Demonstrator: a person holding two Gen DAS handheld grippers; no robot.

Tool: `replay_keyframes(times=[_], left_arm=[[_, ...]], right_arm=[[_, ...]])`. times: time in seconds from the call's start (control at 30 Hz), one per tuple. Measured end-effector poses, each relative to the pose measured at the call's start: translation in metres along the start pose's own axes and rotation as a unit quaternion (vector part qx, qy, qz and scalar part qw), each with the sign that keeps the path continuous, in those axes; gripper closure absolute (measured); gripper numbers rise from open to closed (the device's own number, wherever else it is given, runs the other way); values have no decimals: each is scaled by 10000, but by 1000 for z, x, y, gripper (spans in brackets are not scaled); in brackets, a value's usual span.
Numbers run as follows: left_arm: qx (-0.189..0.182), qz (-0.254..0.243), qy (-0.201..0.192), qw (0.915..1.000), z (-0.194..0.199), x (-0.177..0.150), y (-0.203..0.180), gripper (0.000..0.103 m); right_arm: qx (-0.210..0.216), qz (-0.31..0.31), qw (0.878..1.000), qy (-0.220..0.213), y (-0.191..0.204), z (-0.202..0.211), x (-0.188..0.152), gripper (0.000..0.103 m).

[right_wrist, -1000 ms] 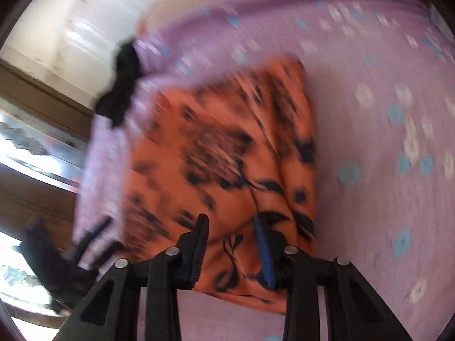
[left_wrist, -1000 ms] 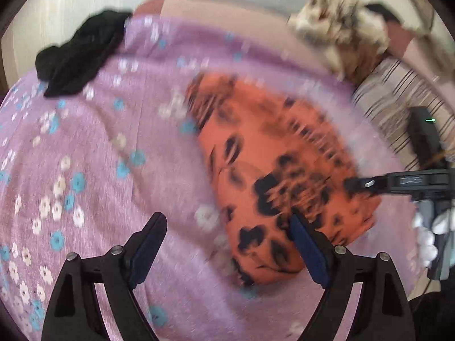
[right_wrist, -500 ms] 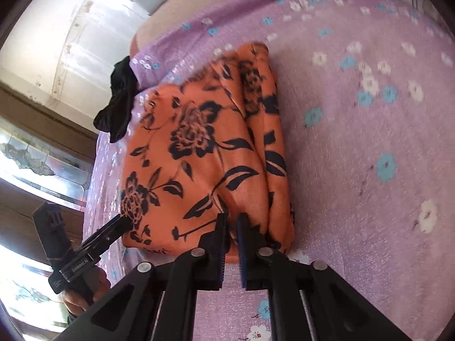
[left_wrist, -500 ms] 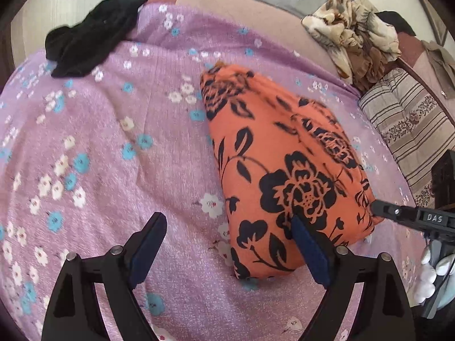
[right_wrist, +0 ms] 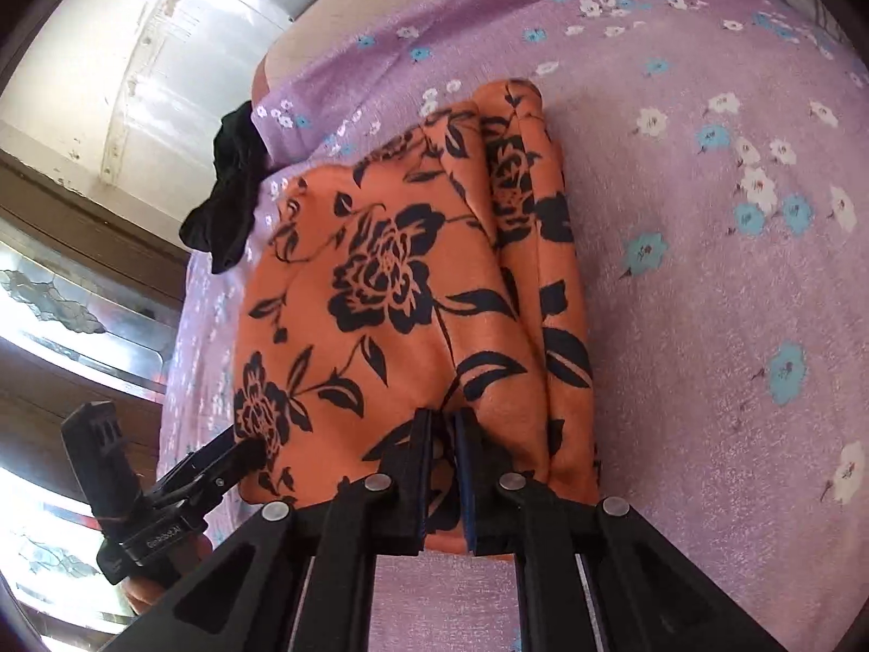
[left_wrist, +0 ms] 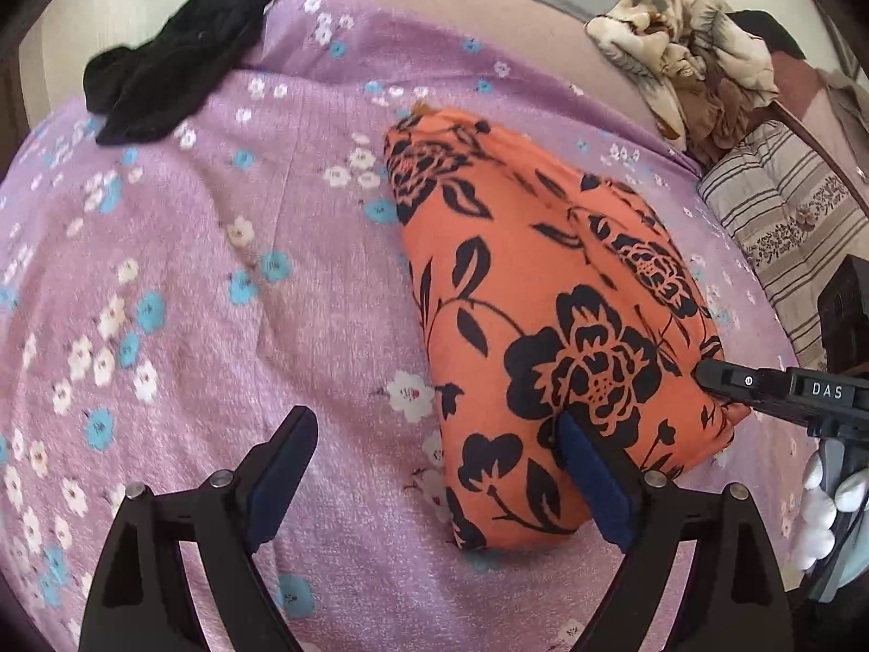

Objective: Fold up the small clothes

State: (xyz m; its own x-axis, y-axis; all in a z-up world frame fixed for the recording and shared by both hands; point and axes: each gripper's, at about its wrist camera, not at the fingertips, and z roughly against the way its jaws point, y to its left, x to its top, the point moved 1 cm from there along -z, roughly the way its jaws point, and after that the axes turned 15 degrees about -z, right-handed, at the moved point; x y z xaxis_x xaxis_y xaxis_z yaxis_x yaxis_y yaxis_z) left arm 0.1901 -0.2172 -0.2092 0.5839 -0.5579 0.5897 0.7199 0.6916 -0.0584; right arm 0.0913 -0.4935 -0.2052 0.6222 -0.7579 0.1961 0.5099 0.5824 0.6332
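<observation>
An orange garment with black flowers (left_wrist: 543, 299) lies folded into a long rectangle on the purple flowered bedspread (left_wrist: 217, 299). It also shows in the right wrist view (right_wrist: 391, 299). My left gripper (left_wrist: 434, 451) is open, its right finger over the garment's near end, its left finger over bare bedspread. My right gripper (right_wrist: 442, 429) is shut on a pinch of the orange garment at its near edge. The right gripper's tip (left_wrist: 711, 372) touches the garment's right corner in the left wrist view. The left gripper (right_wrist: 250, 451) shows at the garment's left corner.
A black garment (left_wrist: 174, 65) lies crumpled at the bedspread's far left corner. A pile of beige patterned cloth (left_wrist: 684, 54) and a striped cushion (left_wrist: 782, 217) sit at the far right. A wall and a window (right_wrist: 81, 299) lie to the left in the right wrist view.
The right gripper has closed from open onto the garment's near edge. Both cameras have steadied and the garment has settled flat; the left gripper stays open.
</observation>
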Motion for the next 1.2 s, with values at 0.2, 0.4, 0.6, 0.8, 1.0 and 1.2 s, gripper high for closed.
replay_keyframes(times=[0.2,0.4,0.6,0.8,1.0,1.2], left_arm=[[39,-311,-616,9976,23,11,-13,12],[95,-125,232,9996,-17,1,-7,9],[458,-26,-163,9988,13,13,-5,9],[1028,-187,-567,9929,36,18,-4,9],[1047,35,-194,9943,14,11,9,9],[1169,-71,-298,9927,20,14,7,9]], right_arm=[[-118,181,9998,-14,7,-4,-3,92],[58,-164,9997,-162,-5,6,-16,92],[200,318,9971,-669,15,29,-25,90],[298,654,9935,-880,49,19,-17,90],[-160,203,9992,-312,37,-35,-5,91],[15,189,9992,-346,34,-35,-4,91]])
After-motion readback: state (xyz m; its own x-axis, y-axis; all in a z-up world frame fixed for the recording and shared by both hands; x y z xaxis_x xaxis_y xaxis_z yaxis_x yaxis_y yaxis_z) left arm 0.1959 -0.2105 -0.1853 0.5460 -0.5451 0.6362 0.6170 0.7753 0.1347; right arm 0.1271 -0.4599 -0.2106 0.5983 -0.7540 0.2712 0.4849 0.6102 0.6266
